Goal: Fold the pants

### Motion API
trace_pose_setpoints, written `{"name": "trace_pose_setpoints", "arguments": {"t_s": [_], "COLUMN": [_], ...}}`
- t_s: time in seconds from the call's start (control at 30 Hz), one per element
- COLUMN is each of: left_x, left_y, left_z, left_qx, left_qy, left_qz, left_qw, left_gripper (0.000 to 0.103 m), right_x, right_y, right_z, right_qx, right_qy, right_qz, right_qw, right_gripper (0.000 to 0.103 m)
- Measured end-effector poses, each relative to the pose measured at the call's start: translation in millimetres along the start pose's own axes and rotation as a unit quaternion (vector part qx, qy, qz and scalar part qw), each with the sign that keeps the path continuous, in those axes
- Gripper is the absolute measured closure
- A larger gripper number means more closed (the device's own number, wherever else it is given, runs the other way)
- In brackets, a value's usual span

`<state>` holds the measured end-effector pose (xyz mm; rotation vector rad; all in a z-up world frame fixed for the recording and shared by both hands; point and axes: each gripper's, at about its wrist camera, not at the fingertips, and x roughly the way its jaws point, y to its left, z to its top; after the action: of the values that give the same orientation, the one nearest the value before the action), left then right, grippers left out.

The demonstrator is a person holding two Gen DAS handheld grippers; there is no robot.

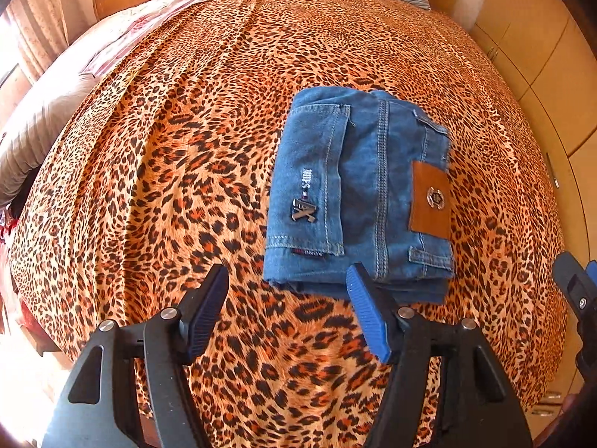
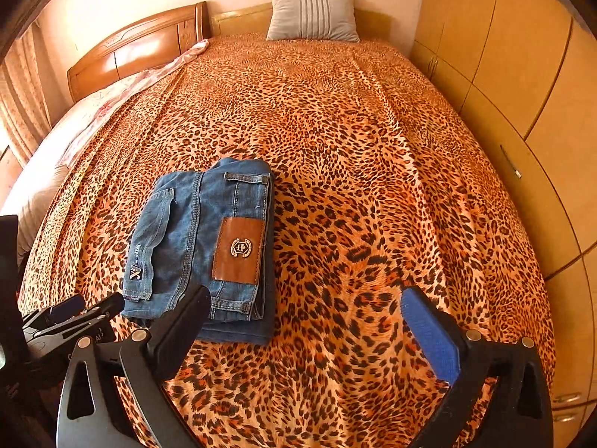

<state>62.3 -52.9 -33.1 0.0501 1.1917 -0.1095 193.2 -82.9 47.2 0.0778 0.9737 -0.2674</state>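
The jeans [image 2: 201, 250] lie folded into a compact block on the bed [image 2: 373, 186], well short of the pillow [image 2: 313, 15] at its head, leather patch [image 2: 238, 250] facing up. The left tool [image 1: 287, 313] hovers at the jeans' near edge, jaws apart, gripping nothing. The right tool [image 2: 306, 321] stands wide open just right of the jeans, empty.

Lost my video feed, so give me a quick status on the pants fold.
Left gripper open, empty. Right gripper wide open, empty. Jeans folded into a compact stack on the leopard bedspread, clear of both grippers. Nothing in the way.
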Motion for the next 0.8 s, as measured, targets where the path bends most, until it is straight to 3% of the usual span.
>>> {"name": "trace_pose_setpoints", "arguments": {"t_s": [0.27,0.4,0.6,0.8], "left_x": [-37,-43,-57,-58], "left_y": [-11,-13,-23,-37], "left_z": [-16,-21,-32,-36], "left_qx": [0.006,-0.005,-0.005,0.004], "left_qy": [-0.049,-0.049,-0.082,-0.079], "left_qz": [0.053,0.046,0.05,0.034], "left_qw": [0.9974,0.9977,0.9954,0.9963], "left_gripper": [0.038,0.038,0.038,0.038], "right_x": [-32,-39,-48,-48], "right_y": [-9,-18,-35,-43], "right_z": [-16,-23,-47,-57], "right_qx": [-0.019,-0.013,-0.001,-0.004], "right_qy": [-0.016,-0.021,-0.035,-0.03], "right_qz": [0.005,0.012,0.004,-0.008], "right_qw": [1.0,1.0,0.999,1.0], "right_gripper": [0.0,0.0,0.0,0.0]}}
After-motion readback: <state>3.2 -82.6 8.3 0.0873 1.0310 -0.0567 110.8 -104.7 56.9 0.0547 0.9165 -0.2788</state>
